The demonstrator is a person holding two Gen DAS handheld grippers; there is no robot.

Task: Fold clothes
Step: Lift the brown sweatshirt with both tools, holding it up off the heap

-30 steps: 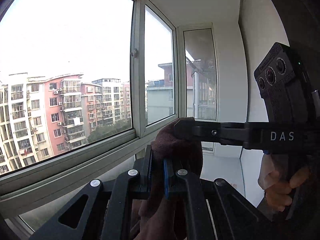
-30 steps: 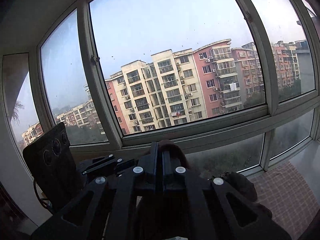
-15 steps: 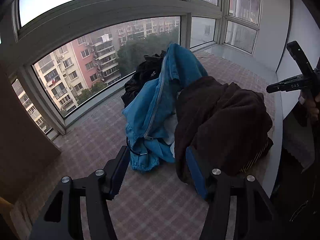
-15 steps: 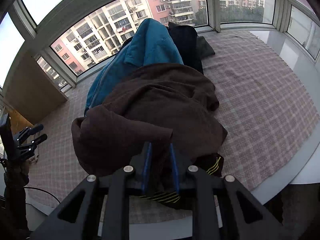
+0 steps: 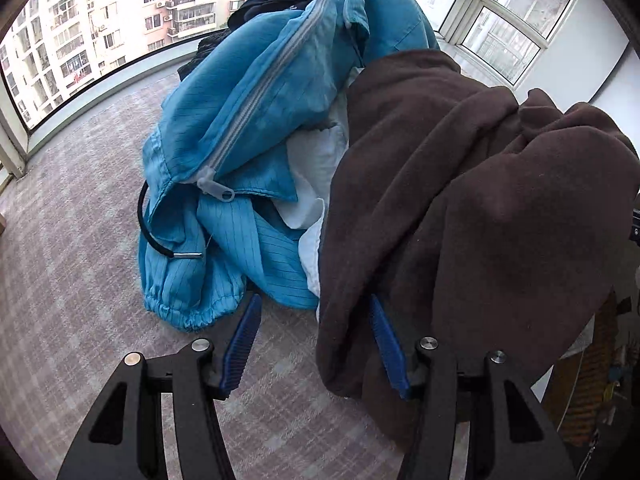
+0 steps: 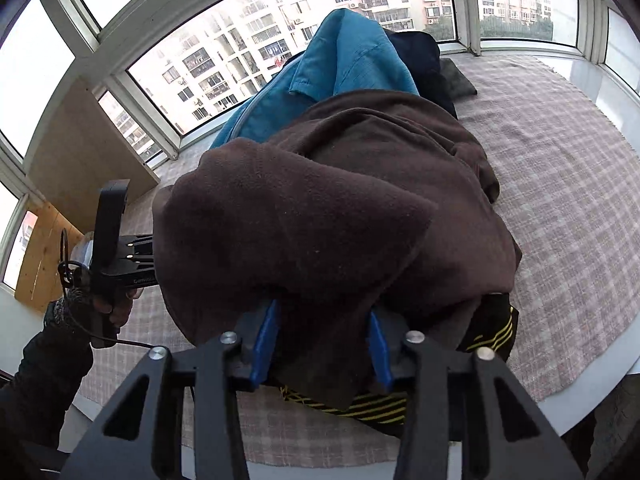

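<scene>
Lowered, brown fleece (image 6: 320,208) now drapes clothes pile (image 5: 248,128).

A brown fleece (image 6: 328,208) drapes over the clothes pile, hiding most of a black garment with yellow stripes (image 6: 492,332) and part of a white cloth (image 5: 316,152). A blue jacket (image 5: 256,100) covers the dark clothes (image 6: 420,60) behind it. The fleece also conceals the left gripper's (image 5: 316,344) right pad, and frame edges crop both tools' handles.

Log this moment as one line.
left gripper: jaws just closing, brown fleece between | right gripper: same | fleece atop blue jacket
</scene>
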